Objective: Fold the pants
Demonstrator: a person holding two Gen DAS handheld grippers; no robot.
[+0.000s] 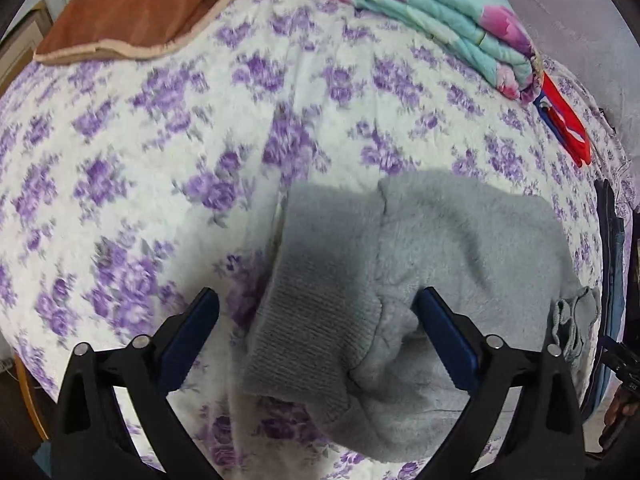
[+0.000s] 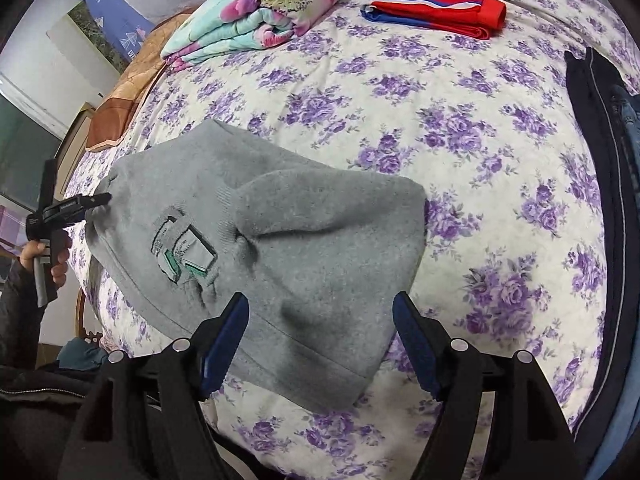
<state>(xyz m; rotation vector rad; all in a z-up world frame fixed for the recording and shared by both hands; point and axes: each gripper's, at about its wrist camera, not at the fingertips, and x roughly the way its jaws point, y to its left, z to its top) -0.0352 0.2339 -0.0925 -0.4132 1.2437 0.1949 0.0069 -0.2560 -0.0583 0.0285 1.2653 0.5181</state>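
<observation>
Grey fleece pants (image 2: 280, 240) lie folded into a compact bundle on the purple-flowered bedspread (image 2: 460, 128), with a green and white patch (image 2: 184, 248) facing up. In the left wrist view the pants (image 1: 460, 240) show a ribbed cuff (image 1: 308, 320) lying between the fingers of my left gripper (image 1: 318, 292), which is open; its pads do not press on the cloth. The right wrist view shows that gripper (image 2: 86, 204) from the side at the bundle's left edge, held by a hand (image 2: 44, 256). My right gripper (image 2: 320, 298) hangs open over the bundle's near corner.
A folded floral quilt (image 2: 256, 16) and a folded red and blue garment (image 2: 440, 8) lie at the far side of the bed. Dark garments (image 2: 600, 160) lie along the right edge. A brown cushion (image 1: 132, 12) sits at the far left.
</observation>
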